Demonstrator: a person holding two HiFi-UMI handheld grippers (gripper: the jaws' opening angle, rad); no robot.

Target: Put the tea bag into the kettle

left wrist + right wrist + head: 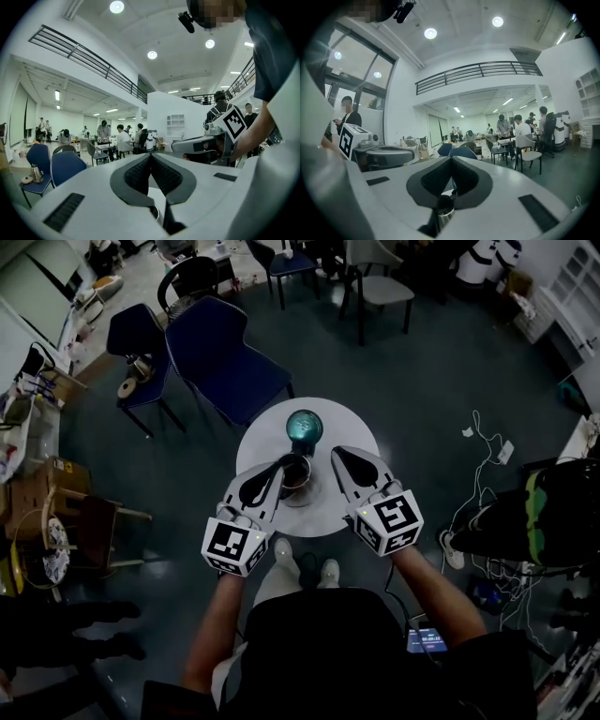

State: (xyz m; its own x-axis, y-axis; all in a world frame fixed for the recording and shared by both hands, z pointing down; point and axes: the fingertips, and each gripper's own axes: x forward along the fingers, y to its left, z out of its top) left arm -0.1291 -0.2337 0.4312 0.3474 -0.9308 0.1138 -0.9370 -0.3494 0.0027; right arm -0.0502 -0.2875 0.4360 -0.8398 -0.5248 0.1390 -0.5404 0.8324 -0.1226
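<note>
The room is a large hall with white walls (pixel 405 103), round lamps (pixel 116 6) lit in the white ceiling, an upper gallery behind a dark railing (pixel 478 70), and big glass panes (pixel 358 70) on one side. The floor (pixel 441 371) is dark grey-green, with white cables (pixel 483 451) lying on it. A small round white bench (pixel 258 442) stands near two blue chairs (pixel 225 357), with a grey chair (pixel 380 287) farther off and cardboard boxes (pixel 28 493) at one side.
</note>
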